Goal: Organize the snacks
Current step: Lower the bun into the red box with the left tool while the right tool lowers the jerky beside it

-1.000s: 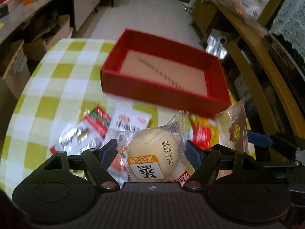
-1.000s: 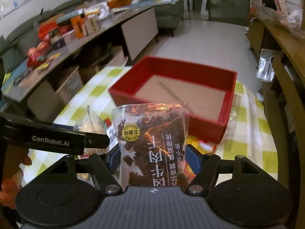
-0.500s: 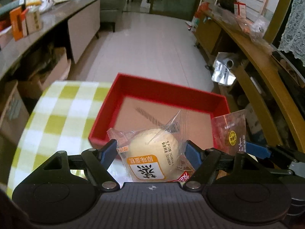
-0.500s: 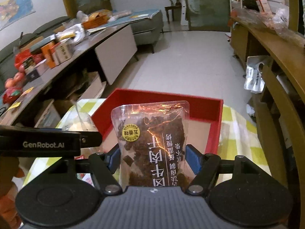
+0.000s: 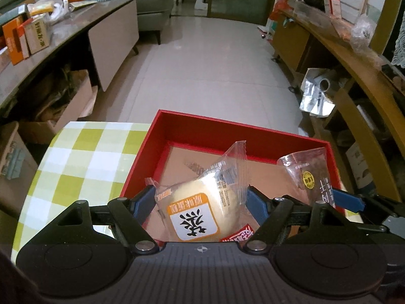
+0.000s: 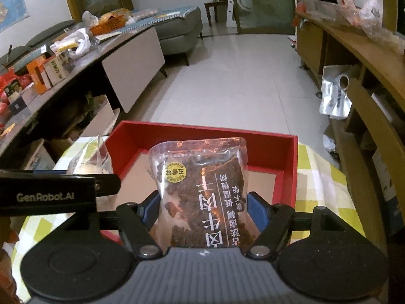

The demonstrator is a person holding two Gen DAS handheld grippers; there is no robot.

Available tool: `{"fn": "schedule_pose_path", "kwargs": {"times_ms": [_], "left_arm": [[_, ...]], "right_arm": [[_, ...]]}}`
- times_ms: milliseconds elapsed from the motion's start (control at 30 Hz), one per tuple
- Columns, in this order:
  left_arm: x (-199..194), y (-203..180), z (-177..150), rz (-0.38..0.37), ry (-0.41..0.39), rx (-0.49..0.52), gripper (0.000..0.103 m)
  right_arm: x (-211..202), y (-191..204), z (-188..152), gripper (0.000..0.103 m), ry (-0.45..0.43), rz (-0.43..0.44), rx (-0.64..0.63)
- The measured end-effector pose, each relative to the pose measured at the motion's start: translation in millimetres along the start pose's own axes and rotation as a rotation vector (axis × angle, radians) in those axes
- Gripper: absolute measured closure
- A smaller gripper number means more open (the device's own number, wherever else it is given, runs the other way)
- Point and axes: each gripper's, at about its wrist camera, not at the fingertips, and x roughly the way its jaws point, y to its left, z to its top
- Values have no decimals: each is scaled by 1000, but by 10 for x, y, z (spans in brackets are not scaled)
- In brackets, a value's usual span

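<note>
The red box (image 5: pixel 235 133) lies open-topped with bare floor, only its low walls bordering the way in.

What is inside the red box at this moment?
The red box shows a bare tan cardboard floor. The near part is hidden behind the bun packet and jerky bag, both clamped in grippers above it.

Two snack packs held over open red box.

Wrapped bun (image 5: pixel 202 207): pale, round, in clear film with orange-and-white label, crimped end pointing up, above the near left part of the red box (image 5: pixel 253 136). Jerky bag (image 6: pixel 202 190): clear pouch of dark brown chunks, round yellow sticker, upright, over the box's near side. Box: shallow, red walls, tan floor, sitting on green-checked cloth.
</note>
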Motion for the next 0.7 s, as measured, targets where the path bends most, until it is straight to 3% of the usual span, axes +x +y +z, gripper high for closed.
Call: {"fn": "schedule_pose_path", "kwargs": {"times_ms": [333,700], "left_arm": [[86,9,2,27,13,4,13],[55,71,14,48,1,-3,6]], "right_arm": [[164,-54,1,10,23,-1,34],[214,-26,8,6,14,-33,26]]}}
